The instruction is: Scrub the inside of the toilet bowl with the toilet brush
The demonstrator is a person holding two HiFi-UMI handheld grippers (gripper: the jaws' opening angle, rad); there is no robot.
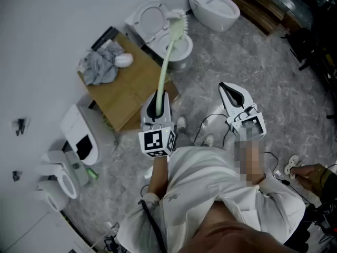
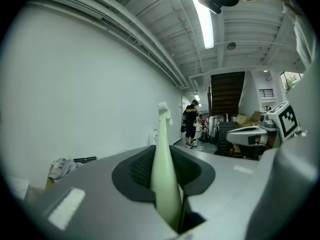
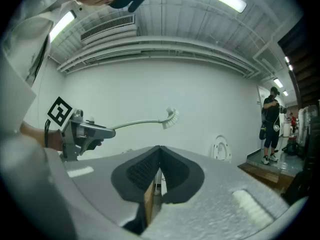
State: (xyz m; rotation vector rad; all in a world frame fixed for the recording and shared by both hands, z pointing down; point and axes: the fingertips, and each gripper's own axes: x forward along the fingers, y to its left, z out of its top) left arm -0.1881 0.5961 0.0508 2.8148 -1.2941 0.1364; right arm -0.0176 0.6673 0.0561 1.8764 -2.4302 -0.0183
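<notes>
My left gripper (image 1: 158,102) is shut on the pale green handle of the toilet brush (image 1: 167,57). The white bristle head (image 1: 178,19) is held up in the air, in line with the open white toilet (image 1: 179,49) by the wall. In the left gripper view the brush handle (image 2: 165,174) is pinched between the dark pads. The right gripper view shows the brush head (image 3: 171,118) raised against the wall, well above the toilet (image 3: 220,148). My right gripper (image 1: 231,90) hangs shut and empty to the right, jaws meeting at its tip (image 3: 159,151).
A brown board (image 1: 124,91) with a grey rag (image 1: 102,65) lies left of the toilet. A second toilet (image 1: 213,7) stands at the back and more white fixtures (image 1: 66,181) at the left. Cables (image 1: 210,128) trail on the floor. A person (image 3: 271,126) stands far off.
</notes>
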